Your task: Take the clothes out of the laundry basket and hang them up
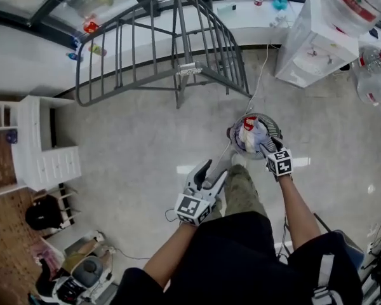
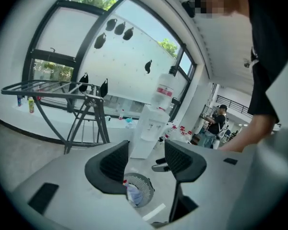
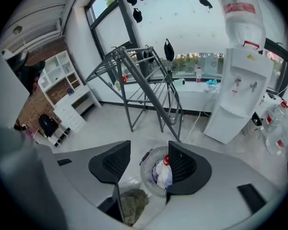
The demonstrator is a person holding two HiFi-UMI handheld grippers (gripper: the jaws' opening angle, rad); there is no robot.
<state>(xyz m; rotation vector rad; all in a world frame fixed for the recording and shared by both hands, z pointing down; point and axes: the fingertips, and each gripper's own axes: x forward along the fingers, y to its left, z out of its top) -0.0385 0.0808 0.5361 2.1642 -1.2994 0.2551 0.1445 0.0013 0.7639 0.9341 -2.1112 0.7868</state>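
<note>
**Risks.** The clothes (image 1: 250, 134) are bundled together in the laundry basket (image 1: 276, 126), so more than one piece may be caught in a single grab. A tangled lot would likely be dropped on the way to the drying rack (image 1: 159, 49), which stands well apart from the basket across the floor (image 1: 133, 145). The basket looks light and slatted. If a jaw is driven onto its rim, or a garment snags in the slats, the basket may be tipped or dragged. A white cable (image 1: 259, 75) runs along the floor toward the basket, and a trailing garment could be caught on it.

**Tools.** The right hand-held gripper (image 1: 271, 145) is seen with its jaws wide apart and nothing between the pads. The left hand-held gripper (image 1: 214, 169) is likewise open and empty.

**Position.** The basket stands on the floor, just ahead of the person's leg. The right hand-held gripper is held at the near rim of the basket, pointed steeply down. In its own view the pile is framed just beyond the right jaw and, as far as can be judged, is not yet touched. The left hand-held gripper is held beside the leg, near the basket but clear of it. The basket lies below and ahead of its jaws.
</note>
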